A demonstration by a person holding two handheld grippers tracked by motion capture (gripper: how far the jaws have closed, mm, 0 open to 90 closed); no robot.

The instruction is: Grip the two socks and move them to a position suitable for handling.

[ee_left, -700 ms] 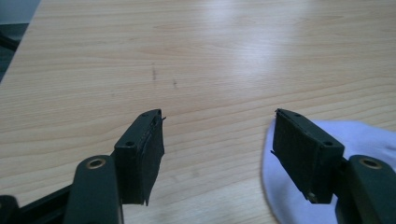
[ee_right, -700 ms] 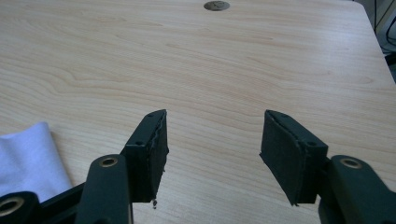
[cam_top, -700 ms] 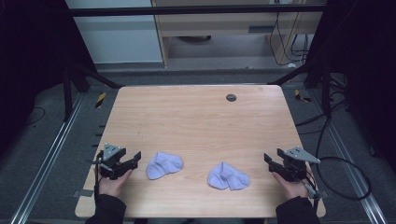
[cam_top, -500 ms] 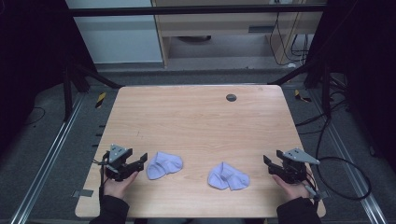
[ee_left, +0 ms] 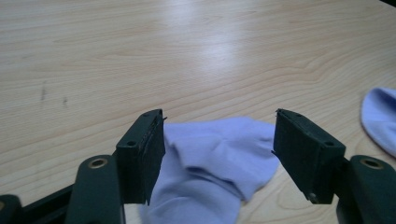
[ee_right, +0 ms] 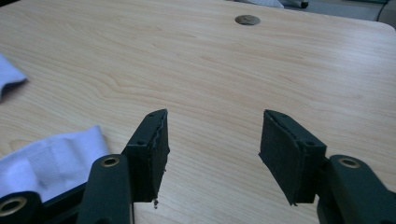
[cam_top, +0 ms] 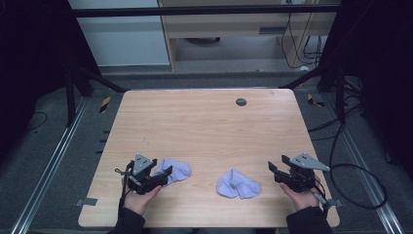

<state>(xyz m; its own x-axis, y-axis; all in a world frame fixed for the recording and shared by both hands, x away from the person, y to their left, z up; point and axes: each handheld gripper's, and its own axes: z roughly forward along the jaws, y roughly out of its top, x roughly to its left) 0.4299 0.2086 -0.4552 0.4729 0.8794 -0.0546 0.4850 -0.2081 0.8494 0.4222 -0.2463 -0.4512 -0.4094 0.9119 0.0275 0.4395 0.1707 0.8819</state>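
Two pale lilac socks lie crumpled on the wooden table (cam_top: 204, 126). My left gripper (cam_top: 165, 172) is open at the left sock (cam_top: 177, 169). In the left gripper view that sock (ee_left: 219, 154) lies between and under the spread jaws of the left gripper (ee_left: 217, 140), and the pads do not press on it. The right sock (cam_top: 237, 185) lies apart, left of my right gripper (cam_top: 272, 169), which is open. In the right gripper view the right gripper (ee_right: 212, 149) has bare wood between its jaws, and the right sock (ee_right: 51, 161) shows at the lower left.
A dark round grommet (cam_top: 240, 102) sits in the table's far right part, seen too as a grommet (ee_right: 247, 19) ahead of the right jaws. A cable (cam_top: 360, 180) loops off the table's right edge. A black frame and grey floor surround the table.
My left gripper has slid right along the table's near edge until its jaws stand at the left sock. The right gripper and both socks have stayed in place.
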